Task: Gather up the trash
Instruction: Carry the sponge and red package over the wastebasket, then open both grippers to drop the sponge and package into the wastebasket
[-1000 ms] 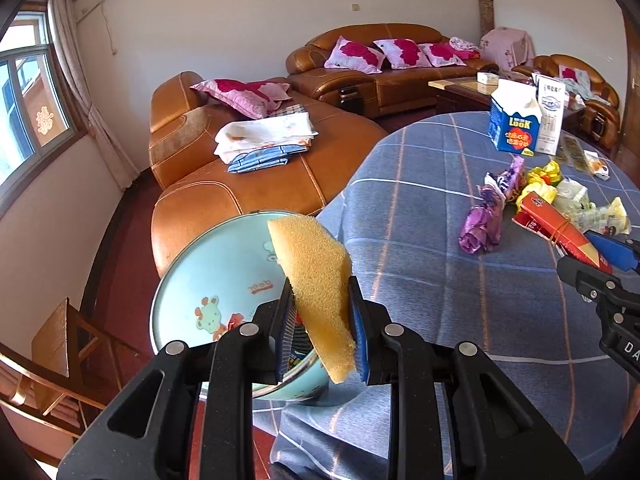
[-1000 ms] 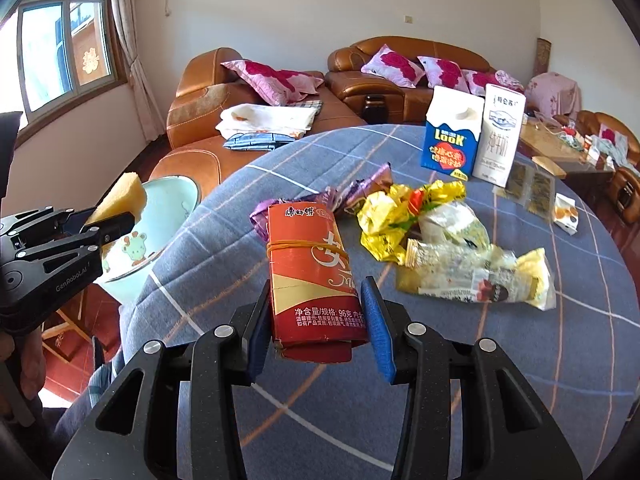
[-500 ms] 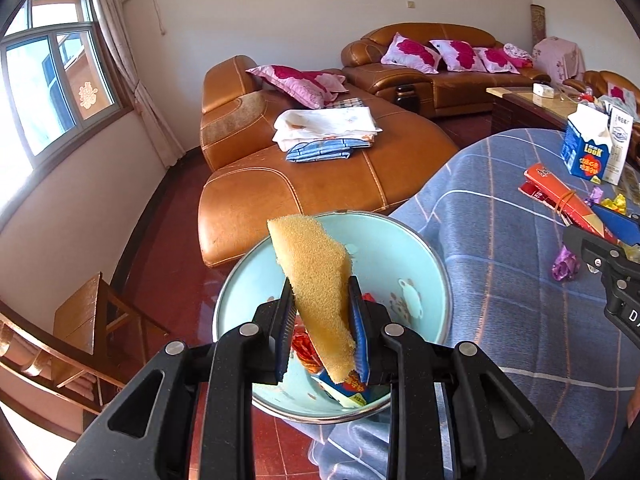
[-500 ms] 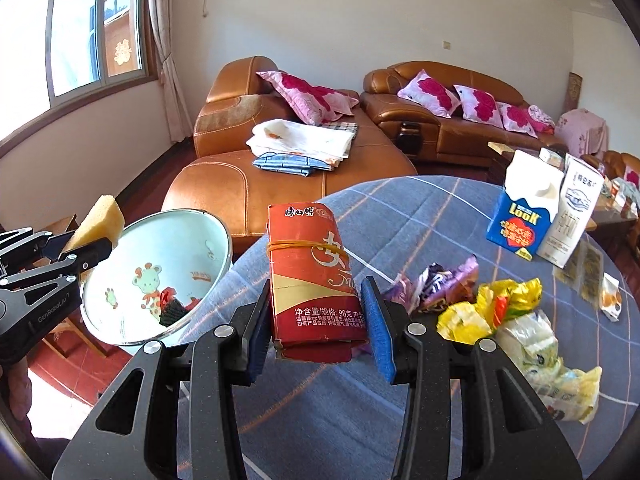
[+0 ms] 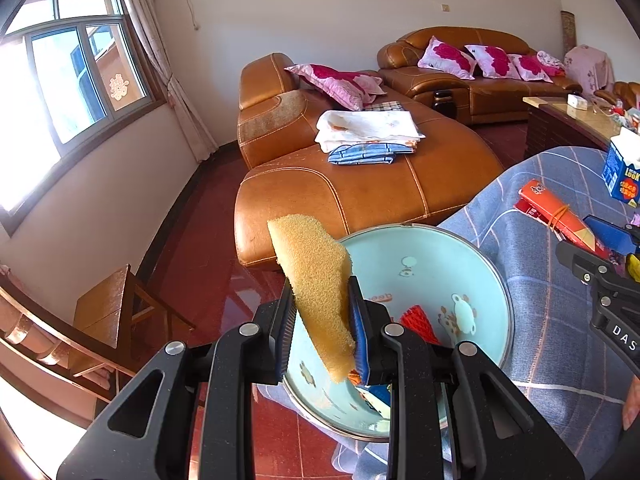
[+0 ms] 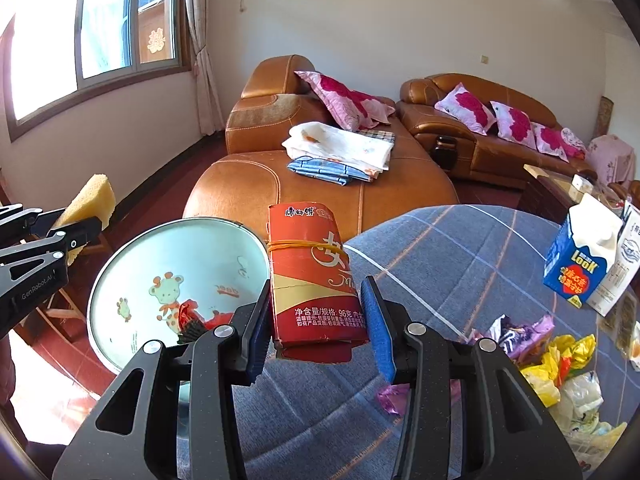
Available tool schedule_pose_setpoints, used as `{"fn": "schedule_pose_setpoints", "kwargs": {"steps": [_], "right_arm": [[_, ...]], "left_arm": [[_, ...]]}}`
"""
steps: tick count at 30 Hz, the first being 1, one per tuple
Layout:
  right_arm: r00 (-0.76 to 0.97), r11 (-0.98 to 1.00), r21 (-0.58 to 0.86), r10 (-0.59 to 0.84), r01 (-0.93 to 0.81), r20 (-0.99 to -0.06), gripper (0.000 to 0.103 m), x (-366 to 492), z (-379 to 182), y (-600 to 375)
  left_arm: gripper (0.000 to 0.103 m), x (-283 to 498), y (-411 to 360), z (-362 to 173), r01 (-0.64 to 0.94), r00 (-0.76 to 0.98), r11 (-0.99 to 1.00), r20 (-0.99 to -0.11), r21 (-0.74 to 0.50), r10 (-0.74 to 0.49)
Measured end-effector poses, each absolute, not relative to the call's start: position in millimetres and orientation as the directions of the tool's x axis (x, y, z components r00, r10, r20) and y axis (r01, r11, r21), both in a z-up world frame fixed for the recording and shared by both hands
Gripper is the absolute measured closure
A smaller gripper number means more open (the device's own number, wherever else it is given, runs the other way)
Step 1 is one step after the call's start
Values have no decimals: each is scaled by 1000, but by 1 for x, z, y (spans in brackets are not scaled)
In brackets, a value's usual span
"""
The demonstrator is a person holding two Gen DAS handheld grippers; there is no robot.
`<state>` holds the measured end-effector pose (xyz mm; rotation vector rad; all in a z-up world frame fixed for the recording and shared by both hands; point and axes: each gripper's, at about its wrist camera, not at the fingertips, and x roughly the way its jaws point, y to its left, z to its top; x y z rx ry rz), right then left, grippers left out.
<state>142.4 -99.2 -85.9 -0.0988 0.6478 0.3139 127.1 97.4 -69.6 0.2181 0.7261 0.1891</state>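
My left gripper (image 5: pixel 320 320) is shut on a yellow sponge (image 5: pixel 316 284) and holds it over the near rim of a light blue basin (image 5: pixel 472 264) with some wrappers inside. My right gripper (image 6: pixel 316 320) is shut on a flattened red carton (image 6: pixel 312 272) bound with a rubber band, held above the table edge just right of the basin (image 6: pixel 132 264). The left gripper and sponge (image 6: pixel 90 196) show at the left of the right wrist view. The red carton (image 5: pixel 556 212) shows at the right of the left wrist view.
A blue checked tablecloth (image 6: pixel 460 256) covers the table. On it stand a blue milk carton (image 6: pixel 580 264) and a white carton; purple and yellow wrappers (image 6: pixel 556 356) lie at the right. A brown leather sofa (image 6: pixel 320 184) with folded cloths stands behind. A wooden chair (image 5: pixel 108 312) is at the left.
Both grippers have swung left toward the basin. The red carton has been carried from over the table middle to the table edge beside the basin. The sponge stays gripped.
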Motion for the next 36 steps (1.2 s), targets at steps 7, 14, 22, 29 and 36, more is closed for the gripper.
{"fn": "schedule_pose_setpoints", "kwargs": {"steps": [7,14,22,29,36], "right_arm": [[734,930,-6,286,-368,-616,60,154,-86,-77],[723,920,-16,296,-391,-624,60,158,-91,-65],[724,905,-50,304,-423,-619,60,154,-94,-53],[727,890,-78,314,-450,-610,60,150,-95,-45],[727,886,-67,332,-460,-602,47,149,-93,-47]], "left_arm": [[78,130,110,-70,-148,723,944,-619,295,306],[78,134,116,-73,-180,709,927,-610,328,354],[78,134,115,-73,-166,714,936,-617,311,331],[74,132,112,-74,-125,721,957,-639,261,268],[47,131,109,-75,-118,729,961,-635,249,254]]}}
